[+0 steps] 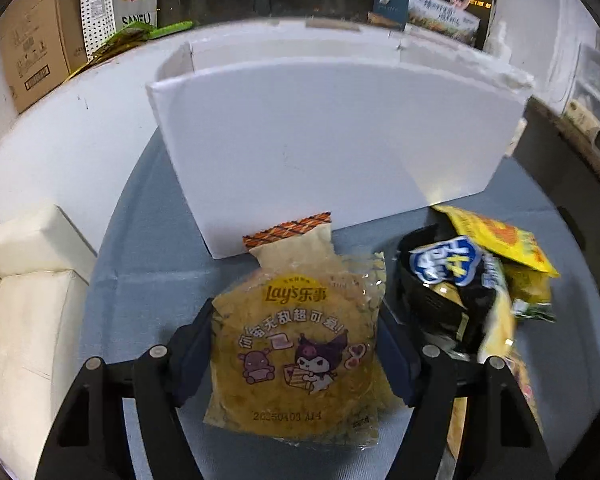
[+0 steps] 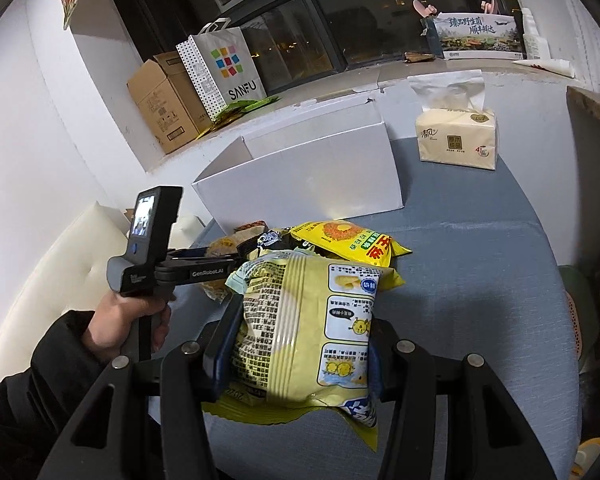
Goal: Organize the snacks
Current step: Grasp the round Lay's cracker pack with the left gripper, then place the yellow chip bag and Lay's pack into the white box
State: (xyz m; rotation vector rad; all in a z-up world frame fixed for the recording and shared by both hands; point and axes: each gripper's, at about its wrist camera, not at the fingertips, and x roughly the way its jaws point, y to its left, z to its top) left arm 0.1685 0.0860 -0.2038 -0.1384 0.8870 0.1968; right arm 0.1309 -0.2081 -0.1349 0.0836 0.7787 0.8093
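My left gripper (image 1: 296, 344) brackets the Lay's chip bag (image 1: 300, 344), which lies on the blue tablecloth (image 1: 148, 248) just in front of the white box (image 1: 332, 140). Its pads sit at the bag's two edges, but through the fisheye I cannot tell whether they press yet or only flank it. My right gripper (image 2: 300, 344) pinches the pale yellow snack bag (image 2: 304, 328) across its middle, above the table, with the box beyond it.

The risks are mostly soft-packaging ones. The Lay's bag is puffy and slick; if I lift with only its edges caught, it may squirt out or tip and drop short of the box. Squeezing harder could crush the chips. The pile of loose packets (image 1: 496, 264) lies close to my left gripper's right finger, so a careless swing could drag one along. The box wall stands high, and a low carry could knock the box backward.
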